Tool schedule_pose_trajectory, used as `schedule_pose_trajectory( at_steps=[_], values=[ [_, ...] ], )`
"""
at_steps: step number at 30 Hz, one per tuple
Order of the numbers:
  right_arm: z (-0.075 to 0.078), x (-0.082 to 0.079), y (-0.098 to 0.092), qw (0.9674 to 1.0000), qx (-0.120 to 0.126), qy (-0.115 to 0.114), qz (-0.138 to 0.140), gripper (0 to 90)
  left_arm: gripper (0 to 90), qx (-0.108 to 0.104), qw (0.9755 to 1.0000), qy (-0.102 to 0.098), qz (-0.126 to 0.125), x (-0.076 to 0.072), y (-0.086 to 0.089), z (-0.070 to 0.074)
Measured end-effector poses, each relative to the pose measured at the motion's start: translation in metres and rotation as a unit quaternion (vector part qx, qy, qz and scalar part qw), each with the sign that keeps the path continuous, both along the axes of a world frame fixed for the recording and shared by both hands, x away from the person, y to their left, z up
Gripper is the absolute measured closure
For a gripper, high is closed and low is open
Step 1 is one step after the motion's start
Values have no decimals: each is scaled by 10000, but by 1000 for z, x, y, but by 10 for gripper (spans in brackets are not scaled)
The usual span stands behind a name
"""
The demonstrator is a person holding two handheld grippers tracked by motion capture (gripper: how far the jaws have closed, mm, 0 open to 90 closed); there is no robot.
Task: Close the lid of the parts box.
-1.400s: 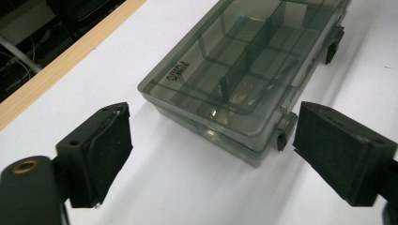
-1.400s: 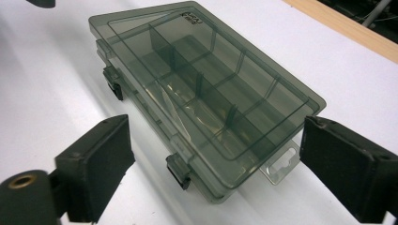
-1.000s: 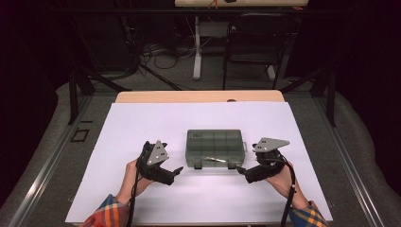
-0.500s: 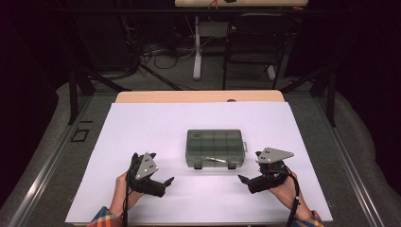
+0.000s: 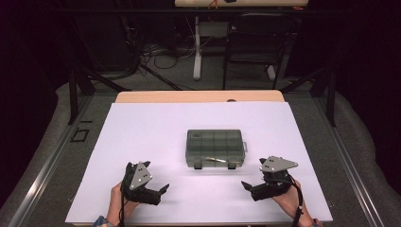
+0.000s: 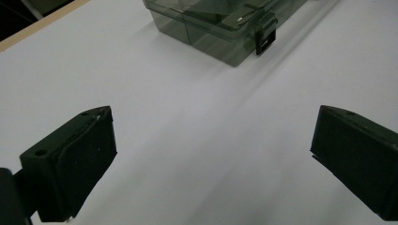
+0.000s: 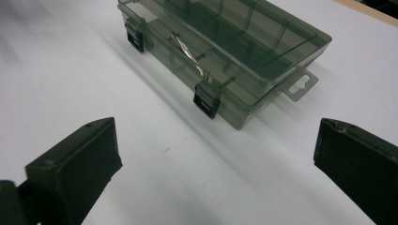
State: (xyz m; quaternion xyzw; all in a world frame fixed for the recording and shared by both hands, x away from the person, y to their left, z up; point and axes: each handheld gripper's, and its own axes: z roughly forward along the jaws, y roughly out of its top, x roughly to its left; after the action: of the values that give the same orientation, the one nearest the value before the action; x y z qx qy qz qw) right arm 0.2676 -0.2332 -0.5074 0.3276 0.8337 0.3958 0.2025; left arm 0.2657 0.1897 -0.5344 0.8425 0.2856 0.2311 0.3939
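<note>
The smoky transparent plastic compartment box (image 5: 215,148) is seen closed at the white table's (image 5: 156,127) middle; the left gripper (image 5: 158,193) and right gripper (image 5: 249,188), jaws spread wide, are held empty near it

1 compartment box (image 5: 214,147), 2 latches (image 7: 207,101), 2 hand-held grippers (image 5: 158,193)

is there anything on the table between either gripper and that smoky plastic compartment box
Nothing visible. Bare white table lies between the left gripper and the compartment box, and likewise between the right gripper and the box. Both grippers' fingers stand wide open, apart from the box.
</note>
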Motion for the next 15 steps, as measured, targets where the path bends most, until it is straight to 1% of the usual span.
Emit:
schedule_pose_trajectory(
  at_steps=[6,7,9,10,11,14,15],
  values=[
    [-11,-8,-3,10000,-20,-13,-52,0,1,-121,9999,-90,53,-9,5,-6],
    [-13,-8,-3,10000,-7,-30,-51,0,0,-104,9998,-120,72,-11,5,-7],
    [-16,-11,-5,10000,17,-18,-83,0,0,-154,9998,-143,72,-14,7,-9],
    [-17,-12,-6,9999,17,-51,-106,0,0,-176,9997,-156,101,-16,8,-10],
    [-18,-13,-6,9999,39,-69,-129,0,0,-142,9997,-167,106,-17,8,-10],
    [-20,-16,-9,9997,66,-126,-192,0,0,-177,9996,-153,132,-22,11,-14],
    [-21,-16,-10,9996,93,-147,-225,0,0,-220,9995,-159,144,-24,12,-15]
  ],
)
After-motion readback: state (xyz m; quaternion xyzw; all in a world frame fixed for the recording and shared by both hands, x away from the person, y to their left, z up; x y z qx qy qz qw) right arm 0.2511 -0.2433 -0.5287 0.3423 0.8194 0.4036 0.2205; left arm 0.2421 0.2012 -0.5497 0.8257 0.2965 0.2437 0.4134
